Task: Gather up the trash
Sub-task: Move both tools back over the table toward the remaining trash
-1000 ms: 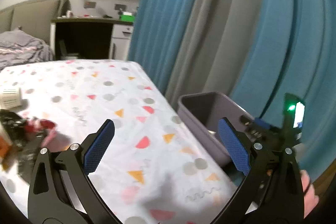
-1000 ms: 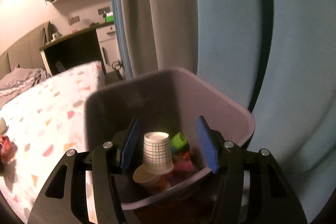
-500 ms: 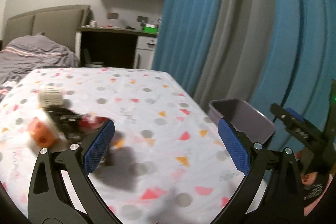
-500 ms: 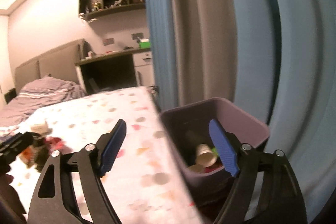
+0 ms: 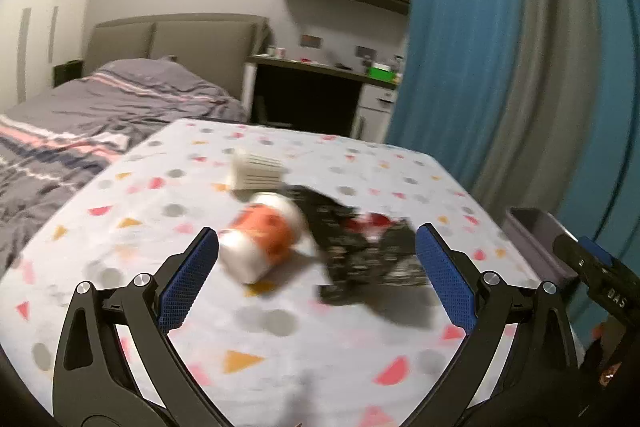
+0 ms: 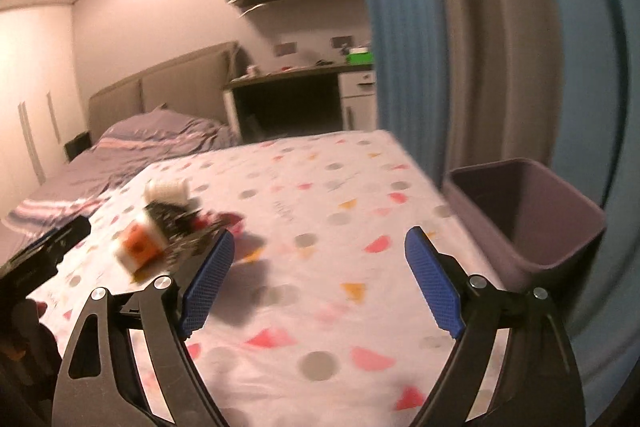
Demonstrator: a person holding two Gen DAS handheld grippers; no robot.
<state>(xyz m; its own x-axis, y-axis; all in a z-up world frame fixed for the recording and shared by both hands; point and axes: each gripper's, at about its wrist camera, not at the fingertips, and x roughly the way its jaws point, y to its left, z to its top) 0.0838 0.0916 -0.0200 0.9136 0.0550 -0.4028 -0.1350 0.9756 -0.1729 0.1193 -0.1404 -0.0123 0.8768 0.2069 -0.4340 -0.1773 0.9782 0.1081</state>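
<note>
A pile of trash lies on the patterned tablecloth: an orange-and-white cup (image 5: 262,239) on its side, a white paper cup (image 5: 256,173) behind it, and a crumpled black wrapper (image 5: 368,255) with red bits. My left gripper (image 5: 316,279) is open and empty, just short of the pile. The pile also shows in the right wrist view, with the orange cup (image 6: 140,247) at the left. My right gripper (image 6: 316,279) is open and empty over the table. The purple bin (image 6: 532,215) stands off the table's right edge.
A table (image 6: 320,187) with a dotted and triangle-patterned cloth fills both views. Blue and grey curtains (image 5: 500,67) hang at the right. A bed (image 5: 100,115) and a desk (image 5: 320,95) stand behind. The left gripper's body (image 6: 40,255) shows at the left edge.
Both grippers swung left, away from the bin toward the table. The trash pile now sits between my left fingers' line of sight. The right gripper left the bin's opening.
</note>
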